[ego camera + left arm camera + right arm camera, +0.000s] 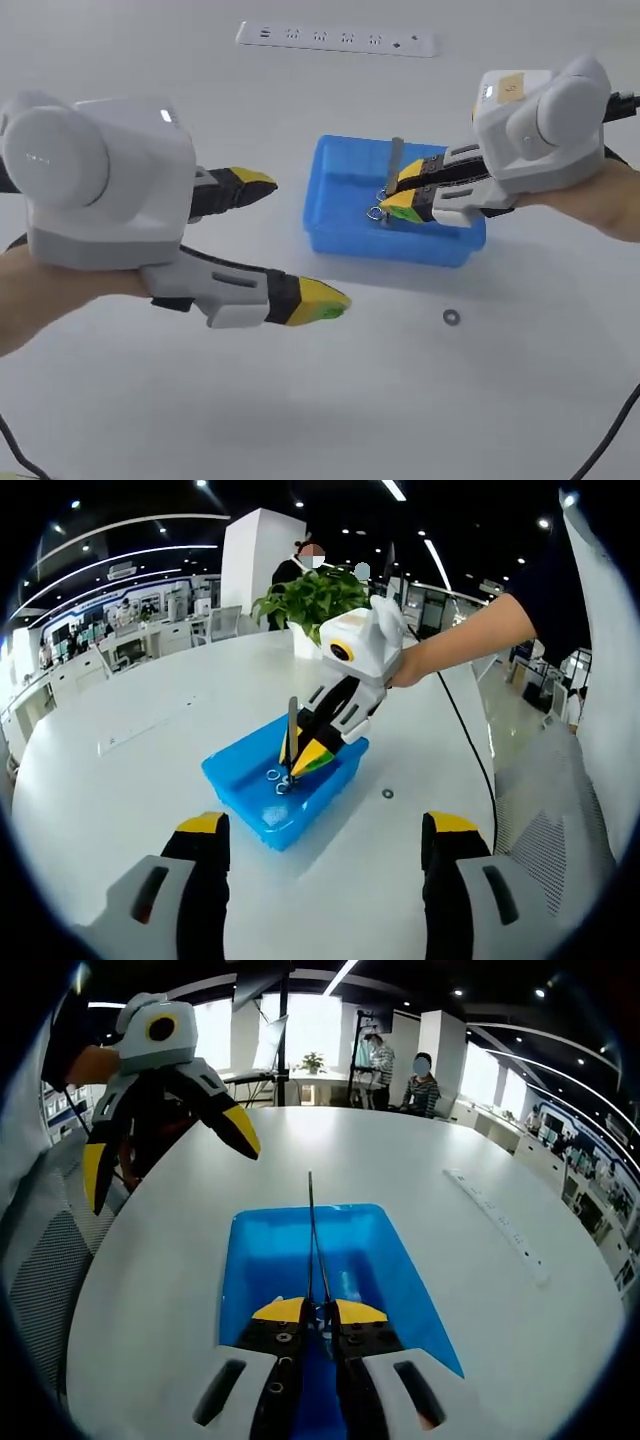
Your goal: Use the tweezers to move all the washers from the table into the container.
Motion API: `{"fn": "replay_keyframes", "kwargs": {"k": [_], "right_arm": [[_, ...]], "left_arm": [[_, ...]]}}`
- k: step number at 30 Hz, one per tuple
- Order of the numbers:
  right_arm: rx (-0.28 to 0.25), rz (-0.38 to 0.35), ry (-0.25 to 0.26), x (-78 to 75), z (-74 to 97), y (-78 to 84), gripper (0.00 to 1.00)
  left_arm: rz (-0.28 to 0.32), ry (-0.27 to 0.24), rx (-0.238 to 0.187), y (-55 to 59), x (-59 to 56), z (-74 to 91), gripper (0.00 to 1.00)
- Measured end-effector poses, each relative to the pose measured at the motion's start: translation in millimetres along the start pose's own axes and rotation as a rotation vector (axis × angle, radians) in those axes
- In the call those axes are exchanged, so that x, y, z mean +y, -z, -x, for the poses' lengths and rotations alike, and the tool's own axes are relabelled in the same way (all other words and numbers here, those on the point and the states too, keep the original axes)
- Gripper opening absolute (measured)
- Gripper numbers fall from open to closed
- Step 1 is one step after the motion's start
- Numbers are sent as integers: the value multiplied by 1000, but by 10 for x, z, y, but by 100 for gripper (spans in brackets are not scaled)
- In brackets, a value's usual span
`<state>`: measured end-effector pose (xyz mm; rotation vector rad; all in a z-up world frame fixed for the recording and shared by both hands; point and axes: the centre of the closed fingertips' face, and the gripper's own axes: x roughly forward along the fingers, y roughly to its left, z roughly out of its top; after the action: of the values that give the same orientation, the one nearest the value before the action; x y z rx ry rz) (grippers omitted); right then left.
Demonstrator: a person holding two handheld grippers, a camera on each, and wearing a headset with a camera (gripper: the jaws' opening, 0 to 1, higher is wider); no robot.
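My right gripper (404, 193) is shut on thin metal tweezers (396, 158) and hangs over the blue container (345, 240). In the right gripper view the tweezers (310, 1230) run forward from my closed jaws above the container (370, 1250). Small washers (377, 210) lie inside the container, near the tweezers' lower end. One washer (451, 317) lies on the white table, in front of the container's right corner. My left gripper (290, 242) stands open and empty to the left of the container. In the left gripper view the washer (387, 793) lies right of the container (250, 795).
A white power strip (335, 38) lies at the far edge of the table. A cable (610, 440) trails at the lower right. A potted plant (315, 595) stands beyond the container, with people and desks further off.
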<state>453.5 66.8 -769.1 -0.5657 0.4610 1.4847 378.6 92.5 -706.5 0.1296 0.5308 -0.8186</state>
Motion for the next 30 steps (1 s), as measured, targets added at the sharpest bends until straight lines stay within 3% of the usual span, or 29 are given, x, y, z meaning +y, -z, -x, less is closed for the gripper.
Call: {"fn": "replay_keyframes", "kwargs": {"k": [2,5,8,11,14,18,23,28,30], "right_arm": [[0,0,-1,5,1,0,10],[1,2,-3,24,2,0,10],[2,6,-5,36,2,0,10],[0,2,-4,35,2,2,10],[-4,-4,-2,30,3,3,11],[-5,-4,-3,29,6,7,11],[-10,-5,-5,25,2,6,11],[-11,-3,-6,24,-7,-2,11],[-10,-2,-7,26,-10,-4,11]], "left_arm": [[16,6,-54,-174,61,-87,82],[30,34,-55,-295,145,-250,81],[7,76,-56,-401,113,-426,75],[-20,99,-52,-448,151,-551,67],[-22,111,-33,-416,221,-649,57],[-24,120,-37,-425,253,-691,49],[-79,122,-40,-477,279,-682,27],[-86,147,-60,-560,245,-699,25],[-99,163,-49,-562,243,-732,20]]}}
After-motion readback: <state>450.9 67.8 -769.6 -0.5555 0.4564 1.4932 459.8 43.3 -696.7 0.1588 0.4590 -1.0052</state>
